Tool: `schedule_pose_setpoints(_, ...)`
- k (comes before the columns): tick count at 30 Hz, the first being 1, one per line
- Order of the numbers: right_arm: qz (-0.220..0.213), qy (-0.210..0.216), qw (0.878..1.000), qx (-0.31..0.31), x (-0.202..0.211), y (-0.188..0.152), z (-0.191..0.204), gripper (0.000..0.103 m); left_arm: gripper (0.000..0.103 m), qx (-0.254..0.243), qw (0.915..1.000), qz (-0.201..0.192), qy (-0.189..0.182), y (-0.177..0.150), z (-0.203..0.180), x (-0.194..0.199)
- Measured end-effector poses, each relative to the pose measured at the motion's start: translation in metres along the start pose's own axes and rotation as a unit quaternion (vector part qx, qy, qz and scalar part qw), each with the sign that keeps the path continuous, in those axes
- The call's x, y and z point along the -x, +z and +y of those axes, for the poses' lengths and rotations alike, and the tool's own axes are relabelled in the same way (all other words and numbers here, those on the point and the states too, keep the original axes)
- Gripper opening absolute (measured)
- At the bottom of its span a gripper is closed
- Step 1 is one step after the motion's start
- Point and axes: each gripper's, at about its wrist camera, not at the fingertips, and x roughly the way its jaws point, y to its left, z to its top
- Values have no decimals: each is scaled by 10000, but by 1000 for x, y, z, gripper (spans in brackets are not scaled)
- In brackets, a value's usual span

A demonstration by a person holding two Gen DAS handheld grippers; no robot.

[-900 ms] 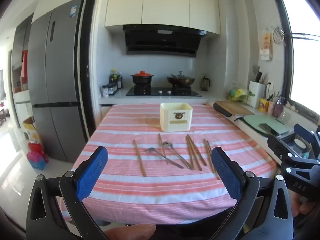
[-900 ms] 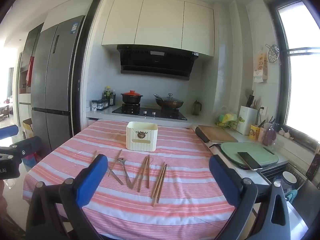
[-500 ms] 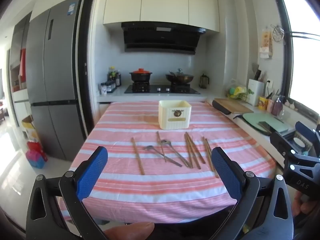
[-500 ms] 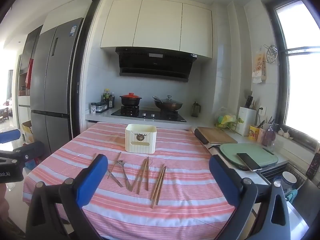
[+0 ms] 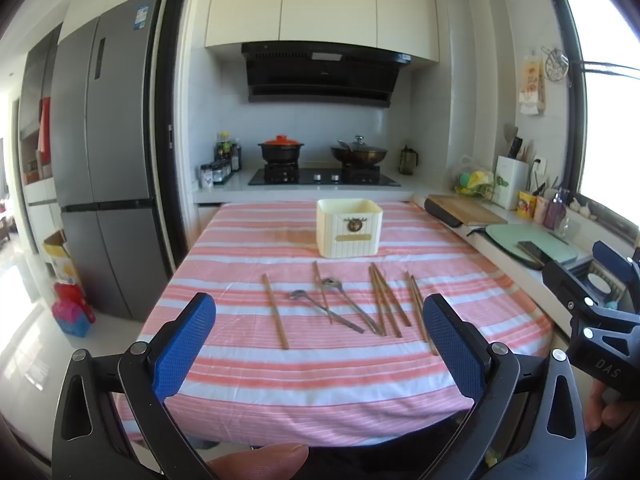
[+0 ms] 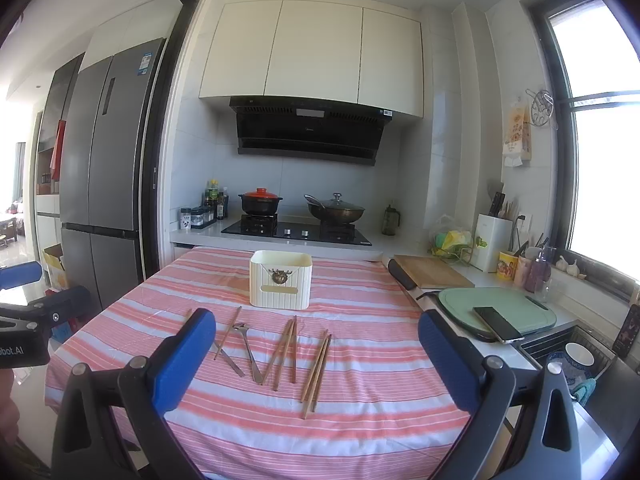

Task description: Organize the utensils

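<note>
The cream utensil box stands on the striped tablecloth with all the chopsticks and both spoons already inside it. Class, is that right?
Not quite. The cream utensil box stands on the striped tablecloth, but the chopsticks and spoons lie on the cloth in front of it, as the left wrist view shows.

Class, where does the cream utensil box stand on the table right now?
In both wrist views the cream box stands upright near the middle of the striped table's far end, just beyond the chopsticks and spoons, before the stove.

Bright daylight from window (image 6: 600, 184) at right — panes blown out white. Sharp focus centre; strong fisheye bending, dark vignette at corners. Glare on floor (image 5: 24, 344) at left — soft shadows.
</note>
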Motion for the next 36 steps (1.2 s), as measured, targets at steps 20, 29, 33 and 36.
schedule_pose_setpoints(20, 58, 55, 10000, -28, -5, -2, 1, 103, 103, 8, 10000, 42, 40, -5, 1, -5)
schedule_pose_setpoints(29, 66, 55, 10000, -30, -6, -2, 1, 103, 103, 5, 10000, 44, 72, -6, 1, -6)
schedule_pose_setpoints(33, 73, 48, 10000, -46, -8, -3, 1, 103, 103, -5, 10000, 54, 78, -6, 1, -7)
schedule_pose_setpoints(36, 89, 47, 9999, -72, -11, -3, 1, 103, 103, 3, 9999, 49, 91, -6, 2, -8)
